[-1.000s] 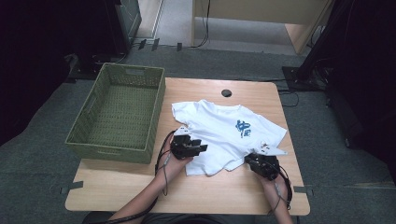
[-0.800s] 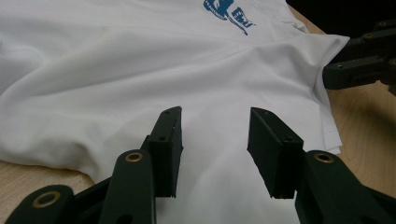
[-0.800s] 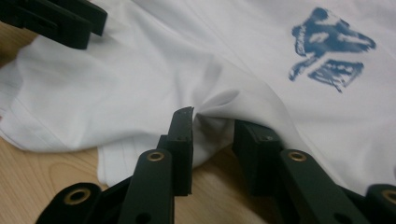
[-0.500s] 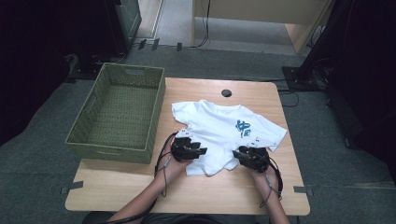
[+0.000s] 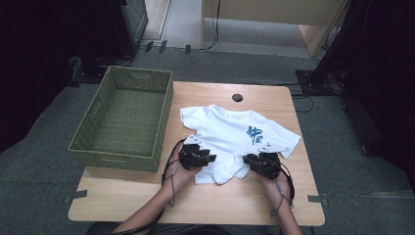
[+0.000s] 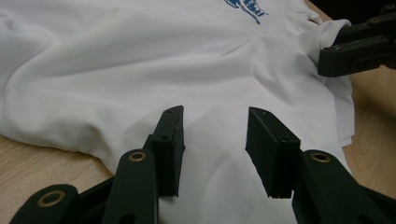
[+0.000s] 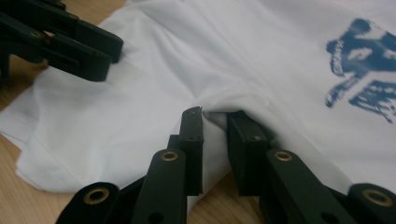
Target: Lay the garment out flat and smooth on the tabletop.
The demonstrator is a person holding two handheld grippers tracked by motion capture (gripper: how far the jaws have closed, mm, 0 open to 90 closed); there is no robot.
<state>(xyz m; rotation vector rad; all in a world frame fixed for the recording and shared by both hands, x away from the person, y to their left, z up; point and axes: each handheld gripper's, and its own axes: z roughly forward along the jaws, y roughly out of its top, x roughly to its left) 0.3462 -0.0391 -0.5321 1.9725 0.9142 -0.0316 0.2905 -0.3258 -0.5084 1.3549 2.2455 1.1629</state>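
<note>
The white cotton T-shirt with a blue print (image 5: pixel 230 139) lies flat on the light wooden table (image 5: pixel 147 196), just right of the green woven basket (image 5: pixel 122 120). The right gripper (image 7: pixel 214 122) has just been closing and pinches a fold of its near edge. The left gripper (image 6: pixel 214 133) rests on the cloth with jaws apart, holding nothing.

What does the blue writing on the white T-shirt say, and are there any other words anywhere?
Blue print on the white T-shirt: brush-stroke marks, too blurred and cut off to read.
Green woven basket: no words or labels to be seen.
Wooden table: no words or signs.
</note>
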